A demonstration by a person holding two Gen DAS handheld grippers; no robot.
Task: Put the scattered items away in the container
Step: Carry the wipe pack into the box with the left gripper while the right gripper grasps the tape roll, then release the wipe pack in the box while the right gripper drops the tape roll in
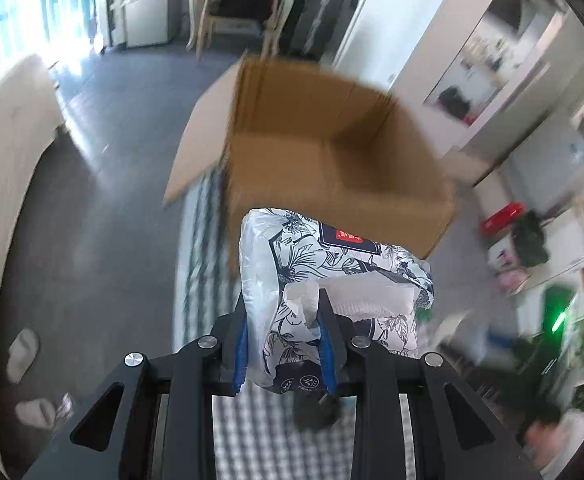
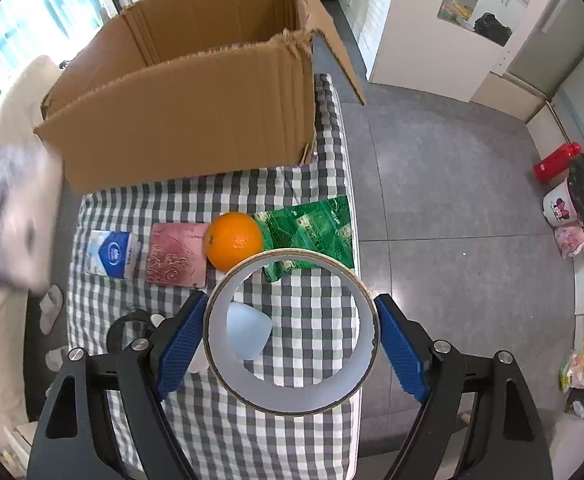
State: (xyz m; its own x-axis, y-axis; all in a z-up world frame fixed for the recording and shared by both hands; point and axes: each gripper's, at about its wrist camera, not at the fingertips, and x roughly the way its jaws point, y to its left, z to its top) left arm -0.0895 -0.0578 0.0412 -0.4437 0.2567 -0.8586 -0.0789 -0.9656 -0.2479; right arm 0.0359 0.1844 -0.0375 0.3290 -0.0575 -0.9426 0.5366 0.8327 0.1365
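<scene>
My left gripper (image 1: 284,344) is shut on a floral blue-and-white tissue pack (image 1: 331,280), held in the air just short of the open cardboard box (image 1: 331,152); the pack also shows as a blur at the left of the right wrist view (image 2: 8,216). My right gripper (image 2: 292,340) is shut on a large tape roll (image 2: 292,396), held above the checkered table (image 2: 292,440). On the table lie an orange (image 2: 234,240), a green packet (image 2: 311,232), a pink packet (image 2: 178,254), a blue-white tissue pack (image 2: 112,254) and a pale blue cup (image 2: 248,330). The box (image 2: 196,120) stands at the table's far end.
A black object (image 2: 126,328) lies at the table's left edge. The table's right edge drops to a grey tiled floor (image 2: 451,200). A sofa (image 1: 4,160) stands to the left; slippers (image 1: 22,352) lie on the floor. Cabinets and a red bottle (image 2: 555,160) are at the right.
</scene>
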